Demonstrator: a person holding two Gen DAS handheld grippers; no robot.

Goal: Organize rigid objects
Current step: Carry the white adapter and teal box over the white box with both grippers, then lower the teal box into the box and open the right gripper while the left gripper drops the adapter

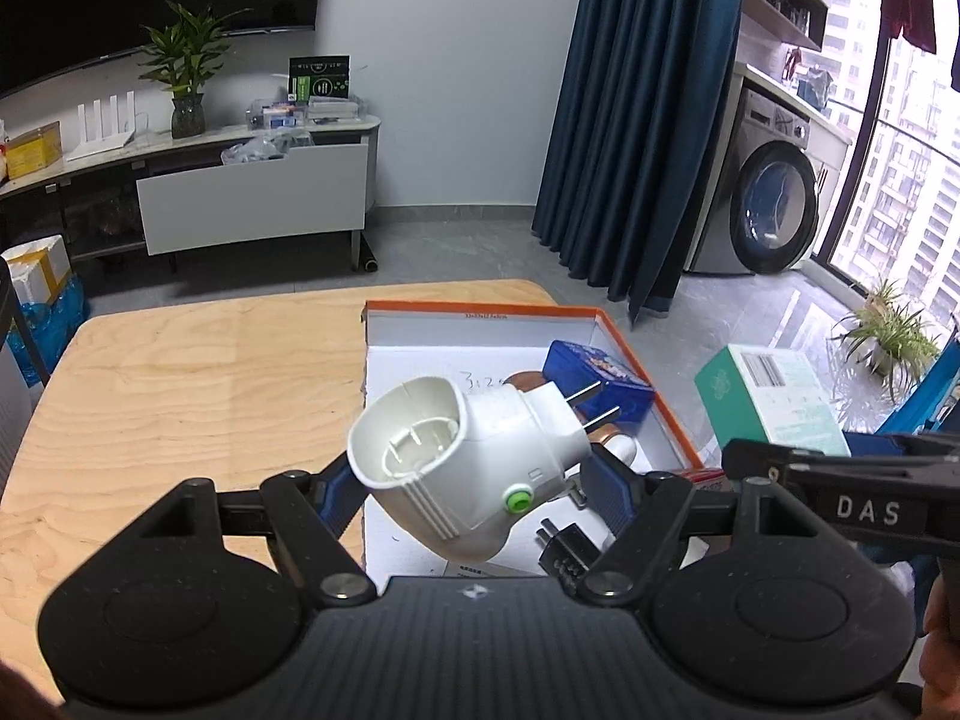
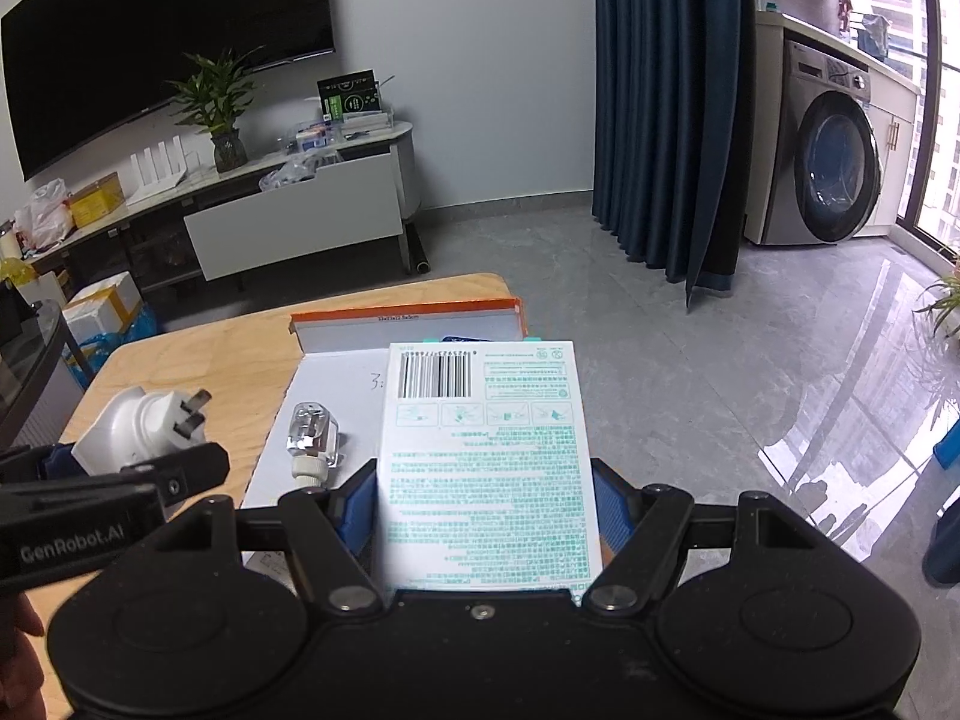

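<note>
**Both grippers loaded above the orange-rimmed box**

Left gripper (image 1: pixel 474 474) is clamped on a white plug-in device (image 1: pixel 462 456), blue pads on both sides of its body. Device is tilted, round open end toward camera-left, metal prongs (image 1: pixel 591 402) pointing away to the right, green button (image 1: pixel 518 501) on the lower side. It is held up over the near-left part of the orange-rimmed cardboard box (image 1: pixel 480 315), which sits on the wooden table (image 1: pixel 180 390).

Inside the box, left wrist view: blue pack (image 1: pixel 600 375) toward the far right, a black plug piece (image 1: pixel 561 546) near the front, and a copper-coloured thing mostly hidden behind the white device, can't identify it.

Right gripper (image 2: pixel 483 510) is closed on a white-and-teal carton (image 2: pixel 489 456), printed back face and barcode (image 2: pixel 441 375) up, long axis pointing away. Carton is held over the right part of the box (image 2: pixel 408 315). A clear plastic piece with white base (image 2: pixel 312 438) lies on the box floor just left of the carton.

Right wrist view also shows the white device (image 2: pixel 144 420) in the left gripper (image 2: pixel 114 468) at the left, over the table (image 2: pixel 240 348).

Background: washing machine (image 2: pixel 834 168), blue curtain (image 2: pixel 666 108), TV (image 2: pixel 150 30).
</note>
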